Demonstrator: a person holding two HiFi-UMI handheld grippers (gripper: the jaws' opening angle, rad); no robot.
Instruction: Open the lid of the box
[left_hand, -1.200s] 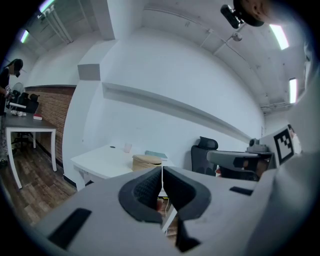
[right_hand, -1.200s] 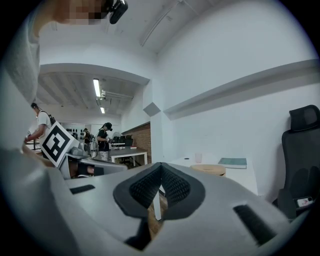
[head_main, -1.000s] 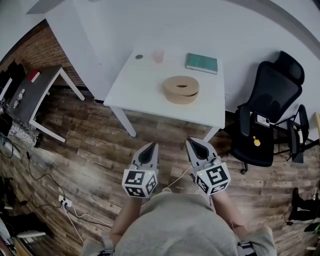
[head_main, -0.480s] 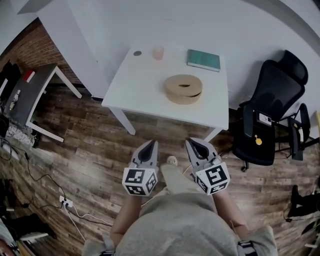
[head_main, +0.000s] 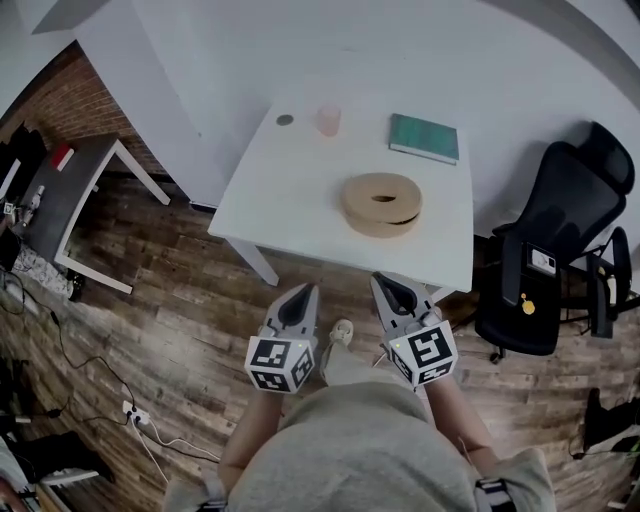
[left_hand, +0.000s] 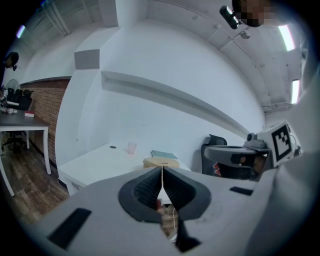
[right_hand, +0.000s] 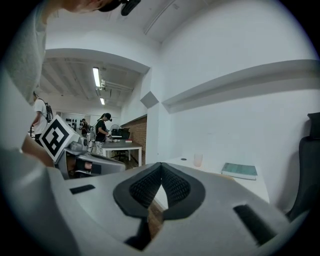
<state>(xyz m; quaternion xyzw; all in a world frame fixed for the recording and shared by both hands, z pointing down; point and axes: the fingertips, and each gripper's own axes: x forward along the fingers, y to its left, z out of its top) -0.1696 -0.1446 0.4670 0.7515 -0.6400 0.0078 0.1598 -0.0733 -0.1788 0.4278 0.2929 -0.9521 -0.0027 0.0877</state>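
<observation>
A round tan box (head_main: 381, 203) with its lid on sits on the white table (head_main: 290, 190), right of middle. In the left gripper view the round tan box (left_hand: 160, 162) peeks just above the jaw tips. My left gripper (head_main: 301, 294) and right gripper (head_main: 381, 284) hover side by side over the wooden floor, short of the table's near edge, both shut with nothing between the jaws. The left gripper (left_hand: 162, 170) and right gripper (right_hand: 161, 166) point toward the table.
A green book (head_main: 424, 137), a pink cup (head_main: 329, 121) and a small dark disc (head_main: 285, 120) lie at the table's far side. A black office chair (head_main: 560, 250) stands right of the table, a grey desk (head_main: 70, 190) at left. Cables (head_main: 140, 415) run across the floor.
The table and box have drawn nearer and shifted right in the head view as I walked forward; both grippers now sit close to the table's near edge. Jaws stay shut.
</observation>
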